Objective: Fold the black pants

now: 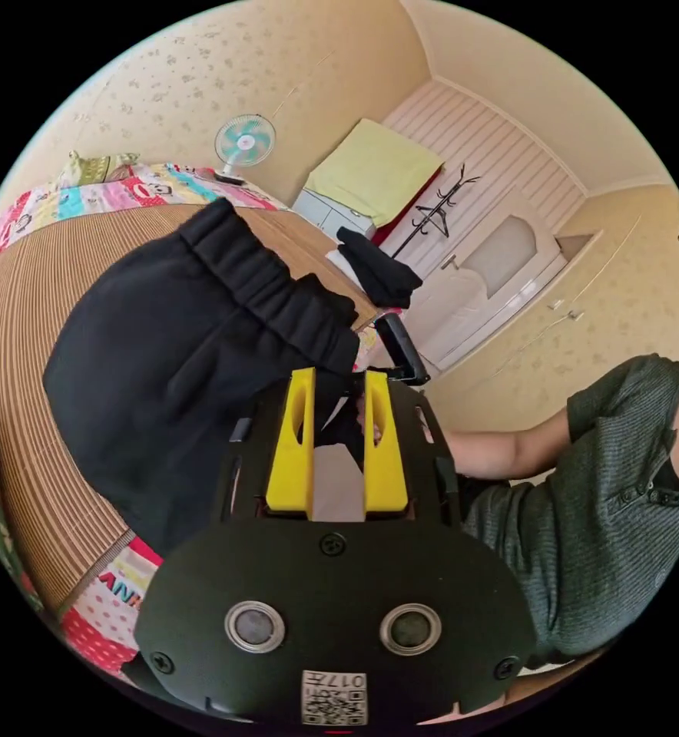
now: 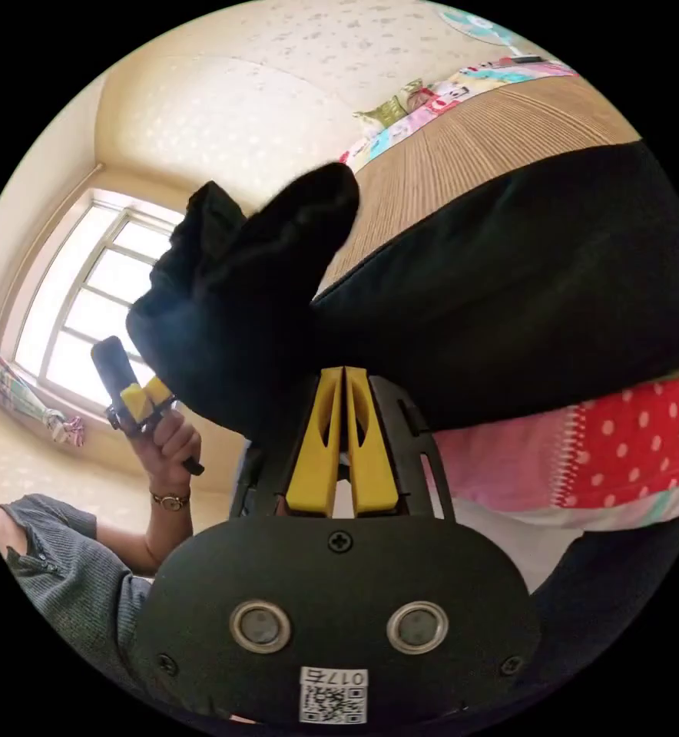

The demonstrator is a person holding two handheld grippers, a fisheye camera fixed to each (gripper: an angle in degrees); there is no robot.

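The black pants (image 1: pixel 170 361) lay on a bed covered by a brown ribbed mat (image 1: pixel 17 368), with a bright patchwork sheet (image 1: pixel 117 591) under the mat's edge. In the left gripper view, the left hand-held gripper (image 1: pixel 338 384) had its two yellow jaws apart, with a bit of black cloth by the waistband between their tips; I could not tell if they pressed on it. In the right gripper view, the right hand-held gripper (image 2: pixel 344 380) had its jaws squeezed together right at the edge of the pants (image 2: pixel 524 284), and a bunched end of the cloth stuck up just above it. A person's hand (image 2: pixel 169 445) held the other hand-held gripper (image 2: pixel 141 399) near a window (image 2: pixel 94 307).
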